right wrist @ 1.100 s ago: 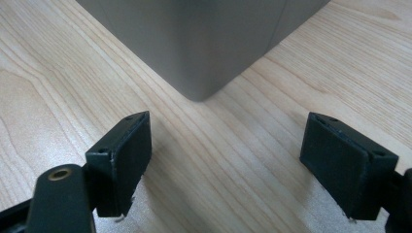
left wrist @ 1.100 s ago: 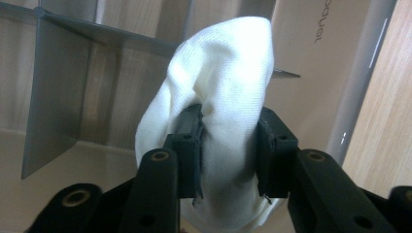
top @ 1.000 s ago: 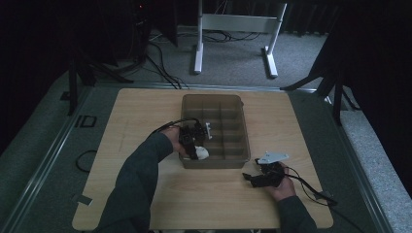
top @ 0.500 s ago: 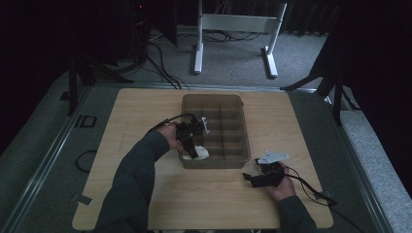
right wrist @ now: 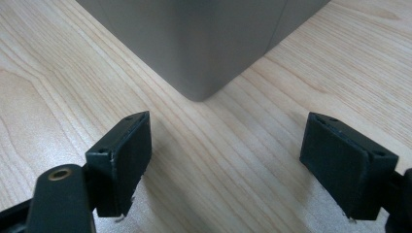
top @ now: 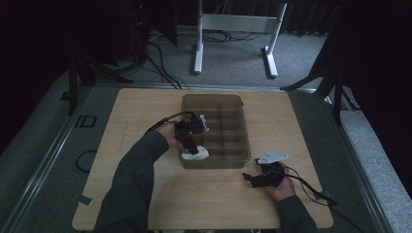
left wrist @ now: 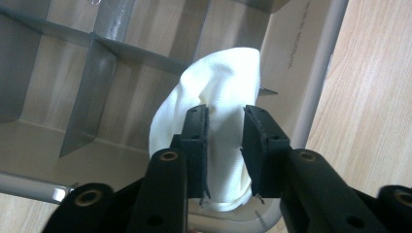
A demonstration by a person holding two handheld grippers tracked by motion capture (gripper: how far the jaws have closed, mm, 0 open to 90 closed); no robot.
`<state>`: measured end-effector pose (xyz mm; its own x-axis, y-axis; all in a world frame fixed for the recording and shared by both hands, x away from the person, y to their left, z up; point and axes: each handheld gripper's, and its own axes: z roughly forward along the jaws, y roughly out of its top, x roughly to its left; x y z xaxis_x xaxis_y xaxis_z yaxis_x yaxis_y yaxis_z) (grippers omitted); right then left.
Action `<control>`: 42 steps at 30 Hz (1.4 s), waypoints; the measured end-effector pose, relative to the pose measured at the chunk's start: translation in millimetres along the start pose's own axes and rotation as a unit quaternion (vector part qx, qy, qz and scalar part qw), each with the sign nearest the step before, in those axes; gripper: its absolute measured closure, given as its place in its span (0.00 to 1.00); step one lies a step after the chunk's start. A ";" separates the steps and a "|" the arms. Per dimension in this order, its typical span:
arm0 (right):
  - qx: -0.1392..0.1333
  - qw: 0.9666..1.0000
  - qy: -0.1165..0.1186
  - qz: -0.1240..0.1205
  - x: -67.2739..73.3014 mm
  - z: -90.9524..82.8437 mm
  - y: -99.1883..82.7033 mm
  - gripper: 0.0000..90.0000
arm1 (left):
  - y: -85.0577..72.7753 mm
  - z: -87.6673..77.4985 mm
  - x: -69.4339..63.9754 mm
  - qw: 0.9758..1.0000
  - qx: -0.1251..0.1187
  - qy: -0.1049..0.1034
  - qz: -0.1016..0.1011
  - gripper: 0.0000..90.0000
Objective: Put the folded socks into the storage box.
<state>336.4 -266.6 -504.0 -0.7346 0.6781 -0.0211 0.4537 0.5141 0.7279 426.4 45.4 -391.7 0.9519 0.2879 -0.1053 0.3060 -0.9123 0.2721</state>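
Left tool (left wrist: 223, 145) jaws just closing, clamped on white cloth (left wrist: 218, 97) at tray (top: 214, 164) near-left corner, frame centre. Right tool (right wrist: 223, 165) jaws apart, lower right, bare worktop (top: 145, 111) around.

So the high view sits up above the person's side of the table (top: 145, 204), looking forward and down, far enough back to catch the floor past it. The left gripper view hangs really close over the near-left corner of the divided tray (left wrist: 311, 87), facing down into its compartments. The right gripper view sits low on the tabletop, facing the tray's near-right corner. All three share that tray (top: 214, 164).
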 end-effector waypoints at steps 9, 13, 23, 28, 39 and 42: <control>0.000 1.000 0.000 0.000 0.0 0.0 0.0 0.21 | 1.2 -2.5 -2.4 1.000 -0.006 0.010 0.008 0.96; 0.000 1.000 0.000 0.000 0.0 0.0 0.0 0.21 | 1.6 -2.3 -2.1 1.000 -0.007 0.013 0.006 1.00; 0.000 1.000 0.000 0.000 0.1 -0.1 0.0 0.21 | 4.9 5.6 -0.3 1.000 0.018 0.020 0.004 0.99; 0.000 1.000 0.000 0.000 0.1 -0.1 0.0 0.21 | 7.1 4.9 -1.0 1.000 0.010 0.020 0.003 0.99; 0.001 1.000 0.000 0.000 0.3 -0.3 -0.2 0.21 | 12.8 11.6 -0.9 1.000 0.022 0.019 0.008 0.99; 0.001 1.000 0.000 0.000 0.3 -0.3 -0.2 0.21 | 14.0 15.0 -1.1 0.999 0.031 0.019 0.010 0.99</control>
<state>335.9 -266.6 -504.0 -0.7349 0.6779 -0.0220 0.4536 0.5153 0.7271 429.4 28.0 -402.2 0.9581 0.2791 -0.0639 0.2863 -0.9338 0.2145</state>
